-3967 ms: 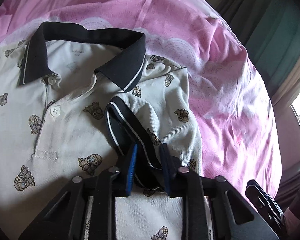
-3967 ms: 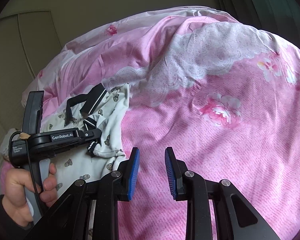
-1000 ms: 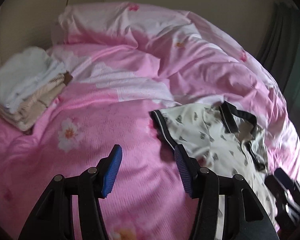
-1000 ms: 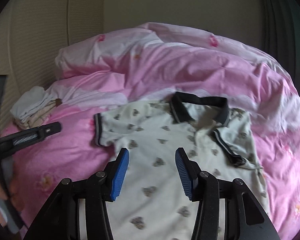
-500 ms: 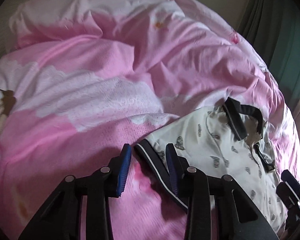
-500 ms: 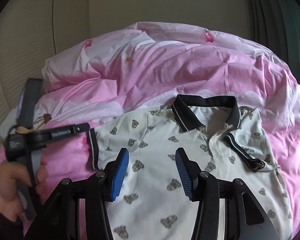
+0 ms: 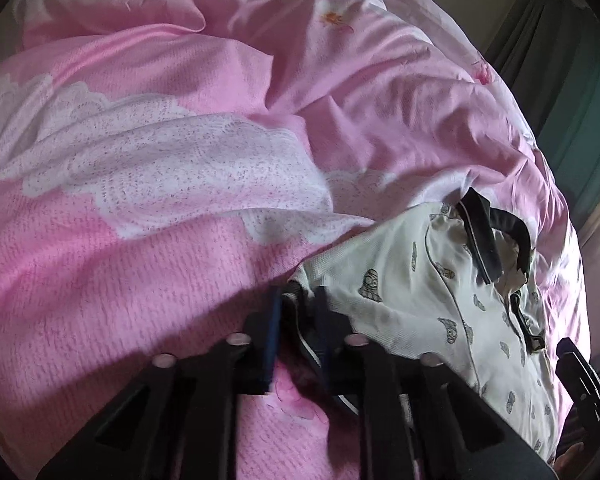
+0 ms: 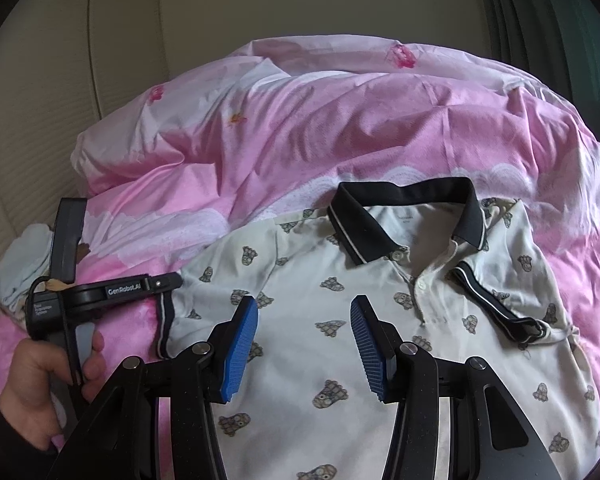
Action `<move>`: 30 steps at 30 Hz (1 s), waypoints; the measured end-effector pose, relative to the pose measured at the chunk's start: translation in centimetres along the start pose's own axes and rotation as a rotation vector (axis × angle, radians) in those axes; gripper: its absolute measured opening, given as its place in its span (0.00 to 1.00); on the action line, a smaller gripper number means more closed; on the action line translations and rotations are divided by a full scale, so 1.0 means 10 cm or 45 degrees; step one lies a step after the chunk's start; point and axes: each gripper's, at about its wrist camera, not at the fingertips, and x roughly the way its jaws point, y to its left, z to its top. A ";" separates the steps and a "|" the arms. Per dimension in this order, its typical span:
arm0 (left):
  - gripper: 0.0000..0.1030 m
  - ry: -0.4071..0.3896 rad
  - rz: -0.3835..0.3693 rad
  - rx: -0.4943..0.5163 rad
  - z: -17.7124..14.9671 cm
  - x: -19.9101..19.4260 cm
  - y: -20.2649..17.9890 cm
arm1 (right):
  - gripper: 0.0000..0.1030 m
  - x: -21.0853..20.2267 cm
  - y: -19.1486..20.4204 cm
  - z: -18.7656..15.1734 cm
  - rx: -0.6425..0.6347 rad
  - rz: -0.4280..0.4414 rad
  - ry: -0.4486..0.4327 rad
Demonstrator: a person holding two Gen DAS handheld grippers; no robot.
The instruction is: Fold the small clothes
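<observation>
On the pink bed (image 8: 284, 136): polo shirt (image 8: 340, 280) laid flat.
L gripper (image 7: 298, 320) pinching the sleeve cuff (image 7: 296, 296); R gripper (image 8: 304, 344) spread, above shirt front, holding nothing.

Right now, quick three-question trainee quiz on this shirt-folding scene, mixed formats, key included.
1. True or false: the right gripper is shut on the shirt.
2. Which sleeve already lies folded across the shirt's front: A) the one near the left gripper, B) the opposite sleeve?
3. Fill in: the left gripper grips the sleeve's dark ____.

Key: 1 false; 2 B; 3 cuff.
</observation>
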 end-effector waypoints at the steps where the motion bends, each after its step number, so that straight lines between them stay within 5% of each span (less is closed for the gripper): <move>1: 0.07 -0.007 -0.001 -0.015 0.00 -0.03 0.00 | 0.48 -0.01 -0.02 0.00 0.007 -0.002 0.000; 9: 0.06 -0.091 0.045 0.008 0.10 -0.36 -0.30 | 0.48 -0.16 -0.20 -0.02 0.036 0.007 -0.012; 16: 0.06 -0.122 -0.004 0.141 0.24 -0.55 -1.04 | 0.48 -0.36 -0.55 0.03 0.082 -0.015 -0.049; 23: 0.06 -0.050 -0.054 0.273 0.13 -0.34 -1.92 | 0.48 -0.50 -1.05 0.02 0.180 -0.046 -0.062; 30: 0.06 0.075 -0.051 0.319 -0.11 0.21 -2.35 | 0.48 -0.52 -1.50 -0.05 0.267 -0.074 -0.048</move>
